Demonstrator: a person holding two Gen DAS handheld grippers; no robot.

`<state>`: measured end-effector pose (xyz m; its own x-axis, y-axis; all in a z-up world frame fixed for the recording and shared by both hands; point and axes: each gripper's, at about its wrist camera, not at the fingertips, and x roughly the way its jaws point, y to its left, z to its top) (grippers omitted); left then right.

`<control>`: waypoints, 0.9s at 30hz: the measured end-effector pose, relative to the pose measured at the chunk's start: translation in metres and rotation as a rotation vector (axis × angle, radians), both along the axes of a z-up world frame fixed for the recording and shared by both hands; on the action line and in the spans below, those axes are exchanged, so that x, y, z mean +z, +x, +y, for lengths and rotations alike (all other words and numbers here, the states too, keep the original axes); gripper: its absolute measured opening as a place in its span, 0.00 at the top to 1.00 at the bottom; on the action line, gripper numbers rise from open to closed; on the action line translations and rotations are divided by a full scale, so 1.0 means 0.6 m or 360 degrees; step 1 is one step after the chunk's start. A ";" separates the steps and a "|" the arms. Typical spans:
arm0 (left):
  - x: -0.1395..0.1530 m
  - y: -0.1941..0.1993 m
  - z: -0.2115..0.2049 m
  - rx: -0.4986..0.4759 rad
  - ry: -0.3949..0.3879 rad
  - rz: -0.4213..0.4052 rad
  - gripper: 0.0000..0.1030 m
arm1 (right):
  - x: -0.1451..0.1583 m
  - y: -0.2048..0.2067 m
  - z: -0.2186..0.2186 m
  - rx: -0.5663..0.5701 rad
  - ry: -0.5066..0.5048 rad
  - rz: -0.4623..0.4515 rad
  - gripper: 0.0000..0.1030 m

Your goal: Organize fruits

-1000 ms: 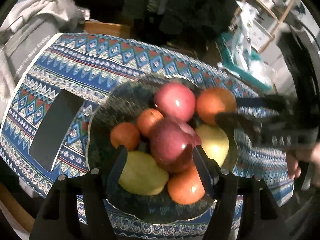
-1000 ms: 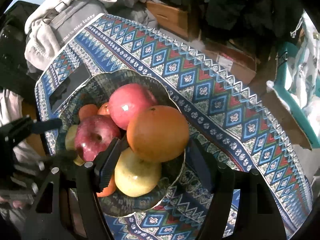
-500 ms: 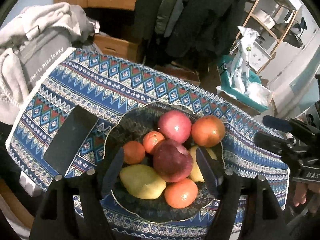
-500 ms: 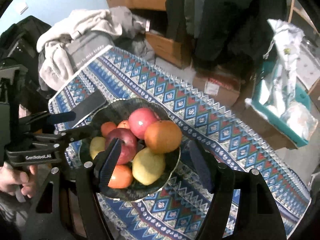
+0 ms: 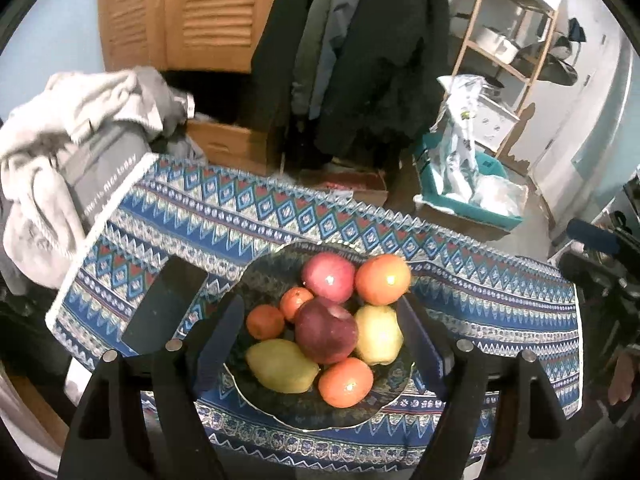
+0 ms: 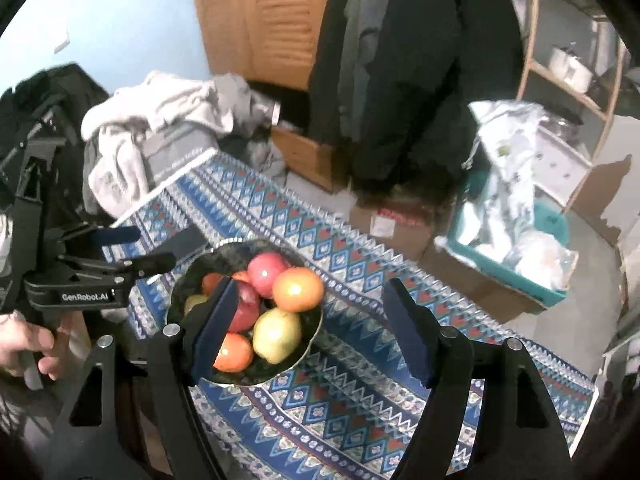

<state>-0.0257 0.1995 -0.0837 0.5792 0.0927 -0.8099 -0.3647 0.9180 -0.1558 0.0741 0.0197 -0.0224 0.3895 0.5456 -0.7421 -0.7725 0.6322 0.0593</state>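
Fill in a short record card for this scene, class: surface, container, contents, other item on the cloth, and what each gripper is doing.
surface: patterned blue tablecloth
container: dark bowl on the cloth
contents: two red apples, three oranges, two small tangerines, two yellow-green pears, piled together
top of pile: dark red apple
other item: flat black slab beside the bowl
left gripper: above the bowl, jaws opening, nothing held
right gripper: above the bowl's edge, jaws opening, nothing held

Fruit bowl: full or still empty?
Full. The bowl on the patterned cloth holds a heap of apples, oranges and pears; the dark red apple sits on top.
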 end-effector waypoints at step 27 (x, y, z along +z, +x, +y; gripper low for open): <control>0.140 -0.024 -0.088 -0.0026 0.0255 -0.0297 0.01 | 0.085 -0.051 -0.149 -0.0208 0.0253 -0.0282 0.18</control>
<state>-0.0400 0.1467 0.0002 0.7196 0.2011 -0.6646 -0.3285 0.9419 -0.0707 0.0436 -0.0697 0.0289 0.5804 0.5863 -0.5651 -0.6923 0.7207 0.0367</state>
